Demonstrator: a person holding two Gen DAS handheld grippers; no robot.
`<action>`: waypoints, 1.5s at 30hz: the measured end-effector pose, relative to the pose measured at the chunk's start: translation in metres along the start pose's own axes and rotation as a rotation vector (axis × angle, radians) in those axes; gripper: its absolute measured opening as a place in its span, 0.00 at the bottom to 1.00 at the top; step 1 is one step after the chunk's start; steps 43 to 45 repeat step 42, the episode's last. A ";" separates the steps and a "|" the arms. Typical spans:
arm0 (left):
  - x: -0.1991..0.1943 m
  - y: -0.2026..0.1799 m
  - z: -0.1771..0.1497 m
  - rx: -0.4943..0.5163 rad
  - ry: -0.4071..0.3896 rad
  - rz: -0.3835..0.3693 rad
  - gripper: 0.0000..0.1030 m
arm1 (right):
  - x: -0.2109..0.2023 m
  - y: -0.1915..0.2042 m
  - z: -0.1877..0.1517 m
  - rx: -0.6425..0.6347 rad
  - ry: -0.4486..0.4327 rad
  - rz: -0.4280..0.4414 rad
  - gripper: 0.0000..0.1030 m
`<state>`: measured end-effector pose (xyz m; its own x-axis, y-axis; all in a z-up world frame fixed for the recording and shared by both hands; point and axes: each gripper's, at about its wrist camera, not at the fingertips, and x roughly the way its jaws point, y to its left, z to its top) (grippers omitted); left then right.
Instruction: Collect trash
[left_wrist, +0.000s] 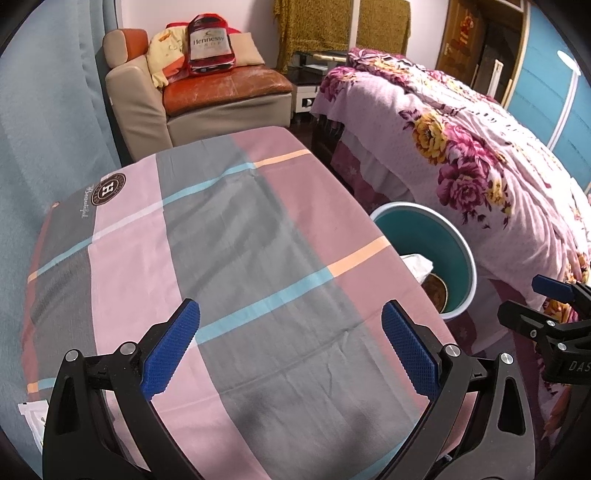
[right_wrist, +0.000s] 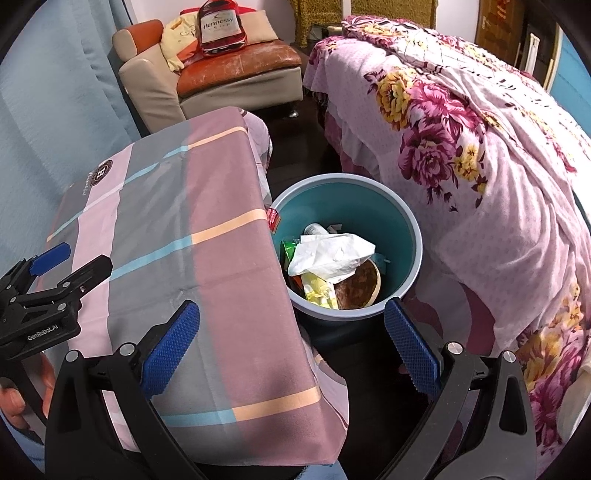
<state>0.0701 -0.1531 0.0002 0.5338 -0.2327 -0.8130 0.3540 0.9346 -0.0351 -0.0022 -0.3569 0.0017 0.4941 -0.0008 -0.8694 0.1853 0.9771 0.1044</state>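
A teal bin (right_wrist: 406, 236) sits wedged between cloth-covered table (right_wrist: 166, 221) and floral bed (right_wrist: 498, 184), its mouth open from above.

a home bedroom: floral-covered bed (left_wrist: 461, 147), worn sofa (left_wrist: 207, 96), clothed table (left_wrist: 229, 266), curtains (left_wrist: 44, 129).

A checked tablecloth (left_wrist: 229, 258) lies near a floral bedspread (left_wrist: 461, 140) and sofa (left_wrist: 207, 96).

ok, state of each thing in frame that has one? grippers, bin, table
left gripper: jaws open, holding nothing
right gripper: jaws open, holding nothing
round teal plastic trash bin: upright, no lid, partly filled
crumpled white tissue: in bin, on top
brown round bowl: in bin, tilted
plaid pink-and-grey tablecloth: spread flat over table, faintly creased
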 end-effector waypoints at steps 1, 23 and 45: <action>0.001 0.000 0.000 0.000 0.001 0.002 0.96 | 0.000 0.000 0.000 0.000 0.001 0.000 0.93; 0.005 -0.002 -0.003 0.006 0.016 0.008 0.96 | 0.009 -0.005 -0.002 0.008 0.016 -0.016 0.93; 0.008 0.001 -0.007 0.005 0.019 0.028 0.96 | 0.010 -0.009 -0.002 0.022 0.019 -0.046 0.93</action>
